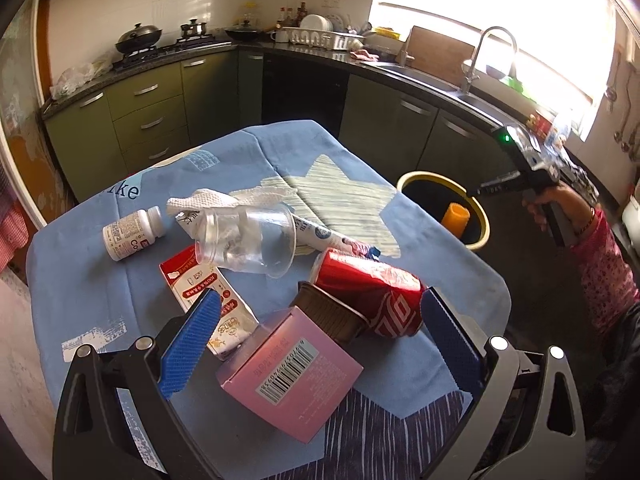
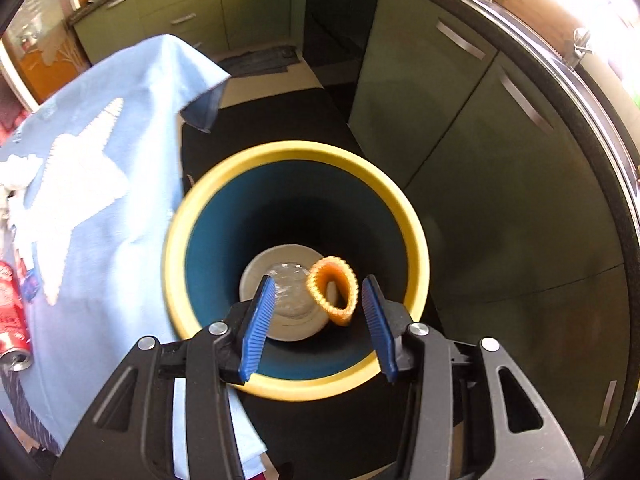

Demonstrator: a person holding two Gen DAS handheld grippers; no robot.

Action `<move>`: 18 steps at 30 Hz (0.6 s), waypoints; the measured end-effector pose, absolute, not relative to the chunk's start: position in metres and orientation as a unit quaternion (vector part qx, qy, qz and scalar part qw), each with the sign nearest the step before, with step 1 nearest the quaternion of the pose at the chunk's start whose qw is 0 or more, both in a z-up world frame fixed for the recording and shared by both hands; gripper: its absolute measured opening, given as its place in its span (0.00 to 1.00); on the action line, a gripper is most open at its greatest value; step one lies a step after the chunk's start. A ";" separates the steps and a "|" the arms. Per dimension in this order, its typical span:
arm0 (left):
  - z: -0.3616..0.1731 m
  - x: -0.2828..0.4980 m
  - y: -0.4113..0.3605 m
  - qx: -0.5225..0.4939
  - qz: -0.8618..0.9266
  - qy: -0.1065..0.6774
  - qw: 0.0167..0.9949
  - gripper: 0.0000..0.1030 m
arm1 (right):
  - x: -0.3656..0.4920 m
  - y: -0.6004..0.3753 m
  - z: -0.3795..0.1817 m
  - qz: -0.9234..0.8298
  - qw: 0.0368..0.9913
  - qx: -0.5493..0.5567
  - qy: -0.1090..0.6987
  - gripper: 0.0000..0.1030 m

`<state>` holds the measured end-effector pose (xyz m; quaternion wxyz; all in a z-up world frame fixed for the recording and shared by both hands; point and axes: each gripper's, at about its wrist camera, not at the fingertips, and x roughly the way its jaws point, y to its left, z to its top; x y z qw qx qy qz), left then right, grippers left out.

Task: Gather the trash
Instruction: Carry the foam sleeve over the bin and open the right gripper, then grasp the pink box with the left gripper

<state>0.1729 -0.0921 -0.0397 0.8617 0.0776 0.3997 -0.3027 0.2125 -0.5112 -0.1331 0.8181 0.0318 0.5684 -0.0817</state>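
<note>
"Did the orange wrapper (image 2: 334, 290) go in?"

"Yes, it's dropping into the yellow bin (image 2: 296, 152). My right hand-held gripper (image 2: 318, 320) is spread wide, pinching nothing. I keep it right over the middle."

Cloth-covered surface (image 1: 80, 280) strewn with trash, bin on the floor (image 2: 280, 120) beside it.

A blue cloth with a pale star (image 1: 332, 184) covers the surface. Taking the crushed red soda can (image 1: 372, 292) as landmark: a brown tray (image 1: 328, 312) touches its near-left side, and a pink barcode box (image 1: 288, 376) lies just beyond that, nearer the camera. A clear plastic cup (image 1: 248, 240) lies on its side to the can's upper left, over a red-and-white carton (image 1: 208, 292). A white pill bottle (image 1: 132, 232) lies farther left. Crumpled tissue (image 1: 216, 200) and a printed tube (image 1: 328, 236) sit behind the can. The yellow-rimmed bin (image 1: 480, 236) stands on the dark floor to the can's right.
</note>
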 end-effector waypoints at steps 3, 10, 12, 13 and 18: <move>-0.046 0.166 -0.094 0.110 -0.312 0.400 0.855 0.95 | 0.207 -0.502 -0.126 -0.069 0.824 0.031 0.561 0.46; -0.071 0.155 -0.095 0.201 -0.341 0.409 0.822 0.95 | 0.197 -0.486 -0.122 -0.047 0.829 0.033 0.557 0.47; -0.076 0.156 -0.094 0.220 -0.347 0.406 0.816 0.95 | 0.197 -0.485 -0.123 -0.043 0.829 0.034 0.557 0.47; -0.079 0.158 -0.093 0.231 -0.350 0.403 0.813 0.95 | 0.198 -0.484 -0.122 -0.042 0.829 0.035 0.557 0.47; -0.090 0.159 -0.089 0.272 -0.401 0.386 0.785 0.95 | 0.200 -0.481 -0.125 -0.035 0.826 0.038 0.561 0.47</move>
